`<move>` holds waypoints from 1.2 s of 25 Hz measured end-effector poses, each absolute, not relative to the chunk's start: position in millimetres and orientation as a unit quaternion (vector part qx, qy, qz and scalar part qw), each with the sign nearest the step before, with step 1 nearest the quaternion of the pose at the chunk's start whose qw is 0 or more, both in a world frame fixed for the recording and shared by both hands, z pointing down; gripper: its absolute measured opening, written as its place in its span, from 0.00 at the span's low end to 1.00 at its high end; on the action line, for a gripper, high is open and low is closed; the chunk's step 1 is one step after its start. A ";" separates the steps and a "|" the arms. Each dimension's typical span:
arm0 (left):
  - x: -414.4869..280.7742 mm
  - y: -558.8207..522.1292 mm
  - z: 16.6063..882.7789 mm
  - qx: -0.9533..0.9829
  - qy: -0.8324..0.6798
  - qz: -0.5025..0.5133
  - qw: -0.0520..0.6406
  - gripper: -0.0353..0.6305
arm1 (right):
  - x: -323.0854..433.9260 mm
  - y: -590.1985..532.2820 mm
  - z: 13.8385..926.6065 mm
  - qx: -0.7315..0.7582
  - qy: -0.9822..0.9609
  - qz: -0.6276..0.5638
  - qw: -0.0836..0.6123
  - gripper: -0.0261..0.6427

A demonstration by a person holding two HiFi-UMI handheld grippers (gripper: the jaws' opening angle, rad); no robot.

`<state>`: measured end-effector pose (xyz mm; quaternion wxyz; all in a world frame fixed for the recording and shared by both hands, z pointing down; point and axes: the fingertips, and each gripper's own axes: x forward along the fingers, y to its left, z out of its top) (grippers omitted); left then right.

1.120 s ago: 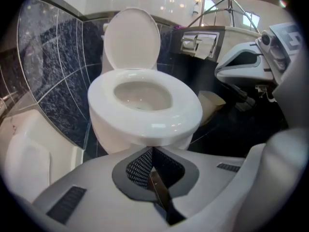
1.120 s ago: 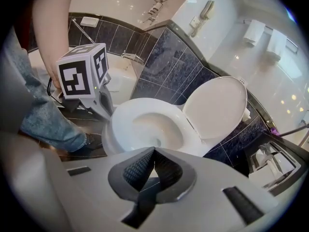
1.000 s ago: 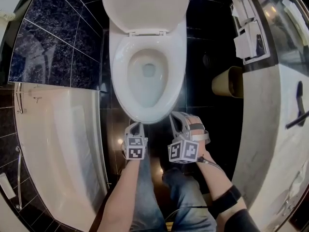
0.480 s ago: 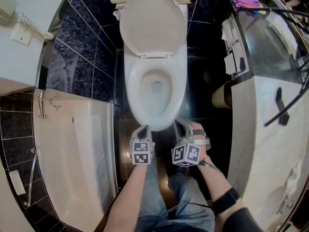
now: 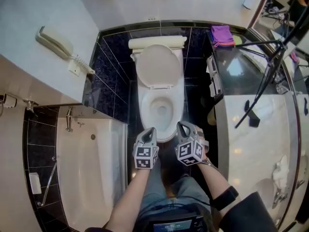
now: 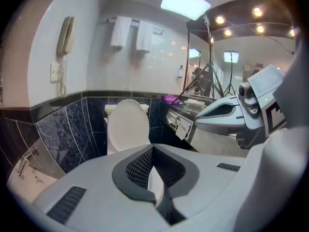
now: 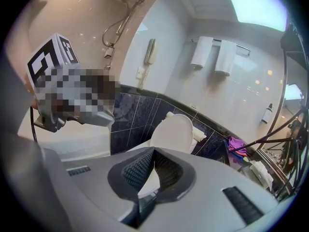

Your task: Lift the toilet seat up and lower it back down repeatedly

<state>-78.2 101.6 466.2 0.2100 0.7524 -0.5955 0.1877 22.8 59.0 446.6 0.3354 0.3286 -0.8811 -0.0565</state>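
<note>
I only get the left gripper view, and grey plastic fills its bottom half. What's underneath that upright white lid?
Observer: The head view shows the open toilet bowl right below the lid.
Operator: Is that other gadget on my right holding something?
Observer: No. The right gripper view shows the right gripper shut, with nothing between its jaws.
Operator: And what's further left, past the wall phone?
Observer: Left of the wall phone a shower fitting with its hose is mounted on the wall. Only the right gripper view catches it.
</note>
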 end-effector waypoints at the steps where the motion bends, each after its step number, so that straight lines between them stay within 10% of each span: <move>1: -81.4 102.7 448.7 0.753 -0.598 0.186 0.202 0.04 | 24.1 61.4 432.5 0.332 -0.883 -0.050 0.329 0.06; 30: -73.9 175.6 275.5 0.776 -0.607 0.141 0.099 0.04 | 80.4 118.5 291.4 0.387 -0.890 0.018 0.240 0.07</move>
